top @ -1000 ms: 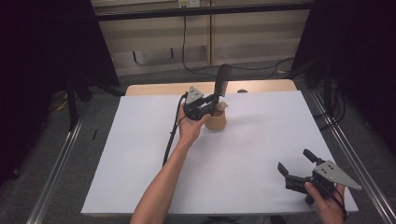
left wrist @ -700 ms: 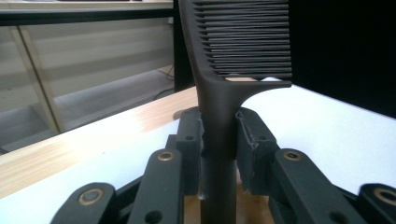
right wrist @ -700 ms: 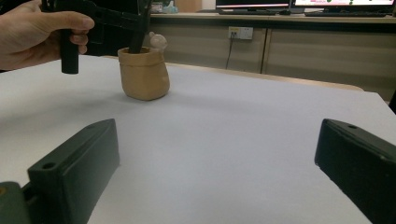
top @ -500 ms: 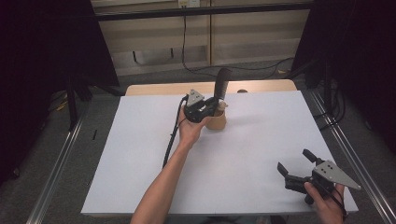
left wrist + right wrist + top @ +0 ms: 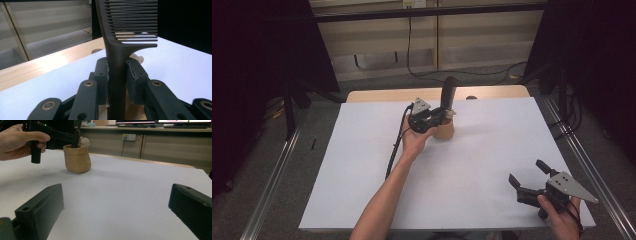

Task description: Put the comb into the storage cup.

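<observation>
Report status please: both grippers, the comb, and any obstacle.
Left gripper shut on comb handle, comb upright in tan bag. Right gripper open, holding nothing, near table corner. Nothing in the way.

A white sheet (image 5: pixel 472 170) covers nearly the whole table and fills the middle of the high view from the centre down to the lower edge. Along its far side, in the upper middle of the frame, a strip of the pale wooden tabletop (image 5: pixel 382 95) shows bare. Standing directly on the white surface, just above the centre of the frame, is a small tan paper-like pouch (image 5: pixel 444 129), upright with its rim rolled over and its mouth open. In the right gripper view the same pouch (image 5: pixel 76 158) sits in the upper left of the frame, casting a faint shadow on the sheet beside it.
</observation>
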The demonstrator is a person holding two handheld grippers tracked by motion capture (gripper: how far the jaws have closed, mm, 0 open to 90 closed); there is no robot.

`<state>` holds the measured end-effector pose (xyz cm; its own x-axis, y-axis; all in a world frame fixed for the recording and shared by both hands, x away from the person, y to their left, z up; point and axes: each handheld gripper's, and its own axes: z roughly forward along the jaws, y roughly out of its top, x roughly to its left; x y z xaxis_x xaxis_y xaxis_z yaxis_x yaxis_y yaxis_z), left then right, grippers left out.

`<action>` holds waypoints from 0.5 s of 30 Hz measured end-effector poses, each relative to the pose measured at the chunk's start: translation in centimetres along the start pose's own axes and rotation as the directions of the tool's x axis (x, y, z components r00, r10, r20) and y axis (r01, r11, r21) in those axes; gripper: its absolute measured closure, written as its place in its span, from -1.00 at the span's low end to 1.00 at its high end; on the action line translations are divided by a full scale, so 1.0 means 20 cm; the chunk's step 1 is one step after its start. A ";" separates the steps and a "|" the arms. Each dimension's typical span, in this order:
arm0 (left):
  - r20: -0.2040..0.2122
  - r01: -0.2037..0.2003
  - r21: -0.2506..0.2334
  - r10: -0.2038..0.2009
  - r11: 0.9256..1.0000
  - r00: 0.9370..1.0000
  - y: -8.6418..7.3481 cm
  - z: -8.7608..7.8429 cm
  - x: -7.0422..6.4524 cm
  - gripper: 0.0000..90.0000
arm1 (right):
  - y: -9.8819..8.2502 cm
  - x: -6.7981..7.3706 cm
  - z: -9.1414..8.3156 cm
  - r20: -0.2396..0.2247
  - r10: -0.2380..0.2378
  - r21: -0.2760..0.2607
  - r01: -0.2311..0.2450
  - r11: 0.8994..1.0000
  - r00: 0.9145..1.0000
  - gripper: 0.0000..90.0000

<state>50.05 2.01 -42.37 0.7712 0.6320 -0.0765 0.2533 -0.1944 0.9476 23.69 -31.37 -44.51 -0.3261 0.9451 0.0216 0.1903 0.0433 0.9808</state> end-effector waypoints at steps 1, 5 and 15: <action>-0.002 0.003 0.000 -0.003 1.000 1.000 0.00 0.00 0.00 0.62 | 0.00 0.00 0.00 -0.001 0.000 0.000 0.000 1.000 1.000 -1.00; 0.003 0.020 0.012 -0.020 1.000 1.000 -0.01 0.00 0.01 0.61 | 0.00 0.00 0.00 -0.002 0.000 0.000 0.000 1.000 1.000 -1.00; -0.001 0.025 0.013 -0.025 1.000 1.000 0.00 -0.01 0.00 0.55 | 0.00 0.00 0.00 -0.003 -0.001 0.000 0.001 1.000 1.000 -1.00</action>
<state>50.05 2.18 -42.34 0.7642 0.6372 -0.0999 0.2802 -0.1884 0.9413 23.70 -31.36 -44.50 -0.3288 0.9442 0.0214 0.1896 0.0438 0.9809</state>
